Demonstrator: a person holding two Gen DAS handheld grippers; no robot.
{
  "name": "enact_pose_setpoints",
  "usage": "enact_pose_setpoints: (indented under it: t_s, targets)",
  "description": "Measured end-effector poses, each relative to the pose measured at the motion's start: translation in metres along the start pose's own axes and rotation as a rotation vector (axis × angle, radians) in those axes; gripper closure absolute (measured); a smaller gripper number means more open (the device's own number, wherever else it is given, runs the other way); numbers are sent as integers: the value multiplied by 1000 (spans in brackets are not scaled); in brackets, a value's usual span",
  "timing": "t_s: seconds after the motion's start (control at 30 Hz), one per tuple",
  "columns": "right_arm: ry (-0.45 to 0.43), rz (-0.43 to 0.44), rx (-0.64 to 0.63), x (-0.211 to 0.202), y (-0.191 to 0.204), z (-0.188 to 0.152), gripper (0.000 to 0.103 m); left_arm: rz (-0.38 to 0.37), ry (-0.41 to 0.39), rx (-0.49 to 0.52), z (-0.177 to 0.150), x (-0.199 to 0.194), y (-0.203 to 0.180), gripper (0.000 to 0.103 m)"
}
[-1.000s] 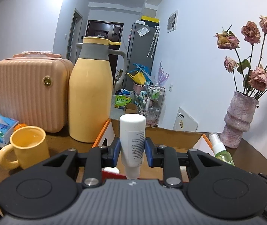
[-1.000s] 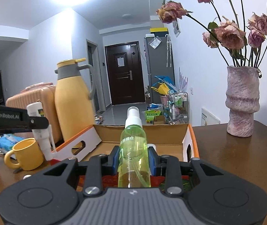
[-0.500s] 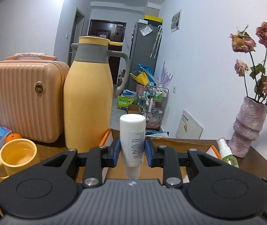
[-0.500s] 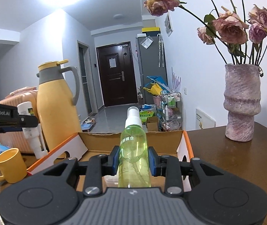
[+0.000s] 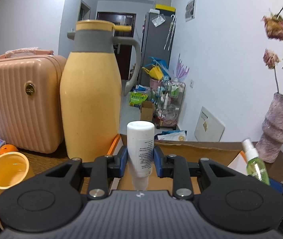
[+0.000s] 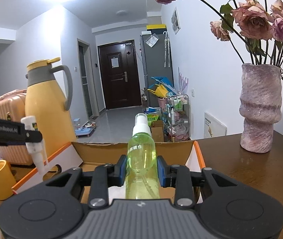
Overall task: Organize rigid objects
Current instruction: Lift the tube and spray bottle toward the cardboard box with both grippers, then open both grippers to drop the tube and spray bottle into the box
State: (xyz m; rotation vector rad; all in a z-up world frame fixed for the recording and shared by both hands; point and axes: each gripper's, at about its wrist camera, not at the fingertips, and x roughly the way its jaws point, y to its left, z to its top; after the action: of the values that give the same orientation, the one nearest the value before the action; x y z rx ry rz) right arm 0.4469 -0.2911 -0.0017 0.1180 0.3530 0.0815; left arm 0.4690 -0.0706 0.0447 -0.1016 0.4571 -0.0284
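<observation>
White tube (image 5: 140, 149) stands upright, cap up, in left gripper (image 5: 140, 160).

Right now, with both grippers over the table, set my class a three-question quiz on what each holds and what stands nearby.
1. True or false: the left gripper is shut on a white tube.
2. What does the right gripper hold? A: a yellow mug; B: a green spray bottle; C: an orange.
3. Fill in: the cardboard box stands between the yellow jug and the pink ____.

Key
1. True; its cap is up.
2. B, the green spray bottle, upright between the fingers.
3. vase, holding dried roses.
</observation>
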Motion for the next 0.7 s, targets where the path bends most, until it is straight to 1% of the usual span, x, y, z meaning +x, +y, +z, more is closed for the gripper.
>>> enact_pose_setpoints:
  t_s: [0.23, 0.5, 0.53, 0.57, 0.6, 0.63, 0.67, 0.7]
  targets:
    - [28, -13, 0, 14, -7, 1, 73, 23, 46, 21, -7, 17, -3, 75]
    - [67, -13, 8, 27, -9, -4, 73, 22, 116, 40, -13, 32, -3, 74]
    - [73, -15, 9, 29, -11, -3, 73, 22, 122, 39, -13, 33, -2, 72]
    - [83, -14, 10, 31, -12, -3, 72, 24, 124, 41, -14, 34, -3, 69]
    - [94, -12, 14, 32, -14, -3, 71, 24, 125, 46, -14, 35, -3, 53]
    - [95, -12, 23, 32, -15, -3, 71, 29, 117, 48, -14, 34, -4, 35]
    - [92, -12, 28, 32, -17, -3, 69, 41, 105, 50, -15, 32, -4, 28]
    - [92, -5, 29, 31, -18, -2, 60, 54, 89, 56, -15, 30, -4, 22]
